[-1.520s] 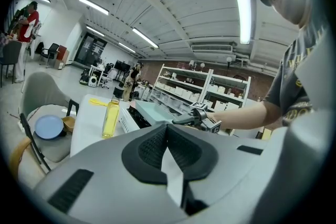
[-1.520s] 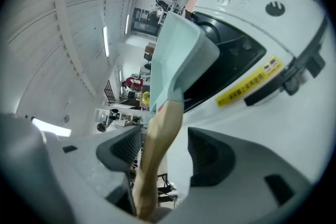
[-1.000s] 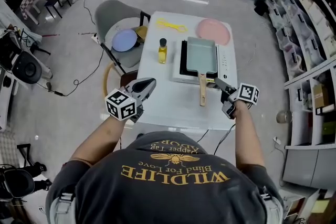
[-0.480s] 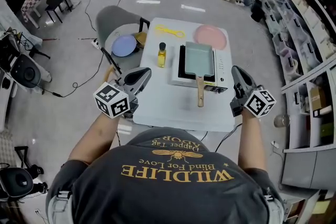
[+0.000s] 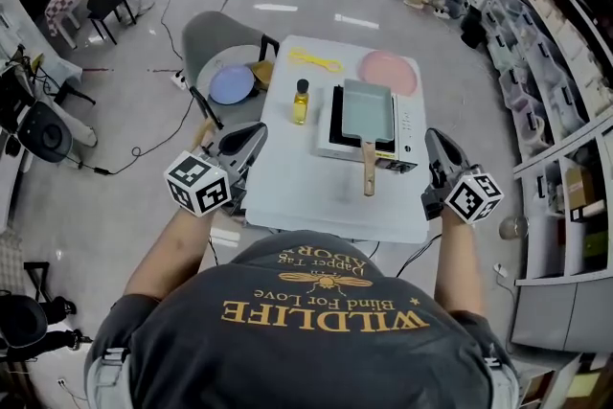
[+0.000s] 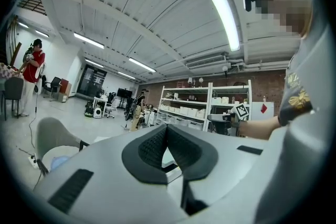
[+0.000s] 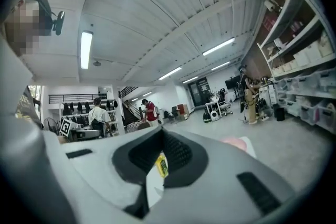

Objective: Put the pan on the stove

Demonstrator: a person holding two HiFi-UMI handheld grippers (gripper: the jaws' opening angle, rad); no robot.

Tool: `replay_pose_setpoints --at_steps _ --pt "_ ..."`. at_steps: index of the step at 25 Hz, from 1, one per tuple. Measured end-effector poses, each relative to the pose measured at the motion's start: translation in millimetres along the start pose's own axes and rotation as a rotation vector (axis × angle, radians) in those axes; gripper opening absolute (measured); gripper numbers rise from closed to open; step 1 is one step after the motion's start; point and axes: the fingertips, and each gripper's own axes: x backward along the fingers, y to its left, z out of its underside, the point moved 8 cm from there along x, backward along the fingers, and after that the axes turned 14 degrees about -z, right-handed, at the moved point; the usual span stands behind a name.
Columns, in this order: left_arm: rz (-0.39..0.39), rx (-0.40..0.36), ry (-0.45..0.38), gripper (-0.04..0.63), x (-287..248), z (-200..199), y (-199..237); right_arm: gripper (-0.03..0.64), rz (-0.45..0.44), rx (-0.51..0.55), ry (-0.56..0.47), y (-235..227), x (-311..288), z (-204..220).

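Head view showed both forearms stretched forward and low at the near edge of the white tabletop (image 5: 287, 177), one on each side, with the hands hidden under the marker cubes. The left gripper (image 5: 255, 133) pointed up and to the right towards the tabletop's left edge. The right gripper (image 5: 432, 138) pointed straight ahead just off the near right corner. Neither one touched anything. In the left gripper view the left gripper (image 6: 167, 128) had its jaws clenched tip to tip with nothing between them. The right gripper view showed the right gripper (image 7: 161, 134) likewise closed and empty. On the tabletop were one pan (image 5: 367, 107), one stove (image 5: 406, 124), one bottle (image 5: 301, 101) of yellow liquid, one pink plate (image 5: 388, 70) and one yellow item (image 5: 316, 60) at the far edge. One blue plate (image 5: 230, 83) lay on a grey chair (image 5: 213, 35) to the left. The pan was rectangular and pale green, with a long wooden handle (image 5: 368, 170) reaching towards the person past the stove's front edge. It sat flat on the stove's dark top, well apart from both grippers.
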Motion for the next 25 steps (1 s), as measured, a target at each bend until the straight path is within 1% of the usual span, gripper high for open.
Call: replay_pose_setpoints --at_steps 9,16,25 --pt "0.001 0.004 0.001 -0.002 6.5 3.1 -0.1 0.001 -0.003 -0.009 0.018 3.9 -7.2 7.9" --pt "-0.001 0.004 0.003 -0.002 10.9 -1.0 0.9 0.000 -0.001 0.040 0.056 9.9 -13.0 1.8" --pt "0.009 0.010 0.013 -0.002 10.1 2.6 -5.3 0.000 0.000 0.049 0.057 9.7 -7.6 0.8"
